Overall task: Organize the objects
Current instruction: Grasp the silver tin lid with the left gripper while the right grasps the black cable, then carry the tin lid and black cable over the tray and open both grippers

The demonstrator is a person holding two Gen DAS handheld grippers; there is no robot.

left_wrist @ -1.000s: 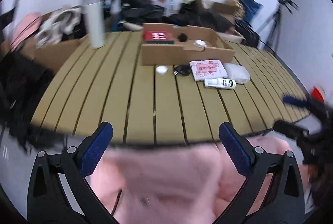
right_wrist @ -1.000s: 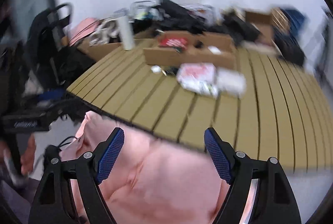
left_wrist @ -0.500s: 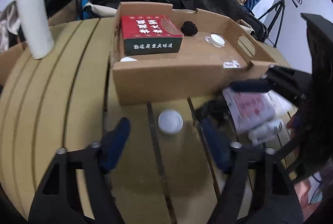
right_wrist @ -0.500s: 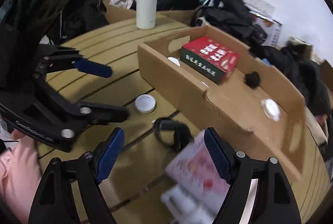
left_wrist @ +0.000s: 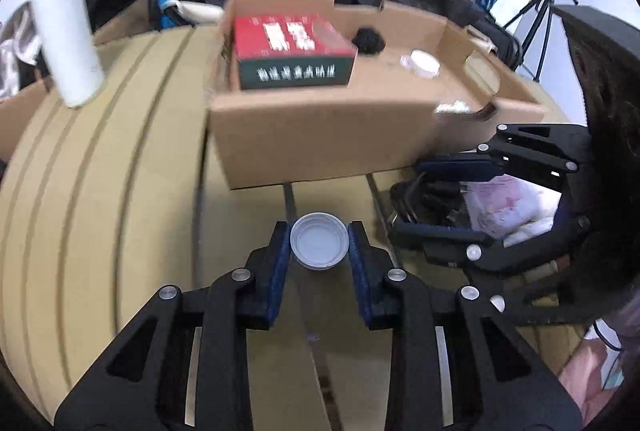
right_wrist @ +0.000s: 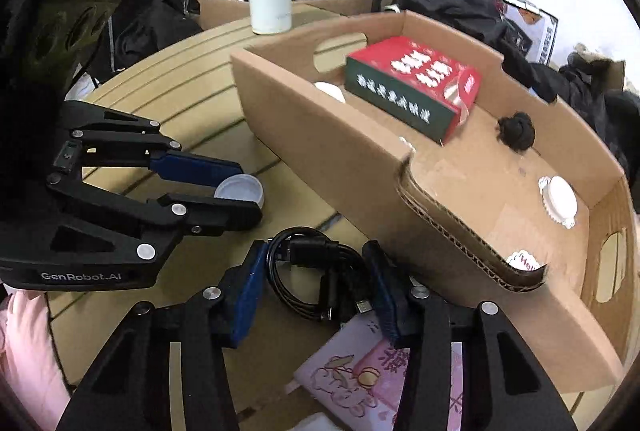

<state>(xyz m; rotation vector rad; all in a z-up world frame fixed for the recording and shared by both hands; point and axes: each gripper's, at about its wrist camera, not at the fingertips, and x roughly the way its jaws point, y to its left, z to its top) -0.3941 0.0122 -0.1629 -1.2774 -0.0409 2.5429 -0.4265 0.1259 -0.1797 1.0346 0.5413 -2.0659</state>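
white cap (left_wrist: 319, 246) upturned, coiled black cable (right_wrist: 316, 281)

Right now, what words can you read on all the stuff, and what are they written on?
"GenRobot.AI": white letters on the black body of the left gripper.
"Hel...": a small sticker on the cardboard box; the rest is hidden.
Red and green carton: white Chinese characters, too blurred to read.
Pink packet: printed characters, too unclear to read.
White box by the wall: print too small.

"GenRobot.AI" on left tongs (right_wrist: 244, 197)
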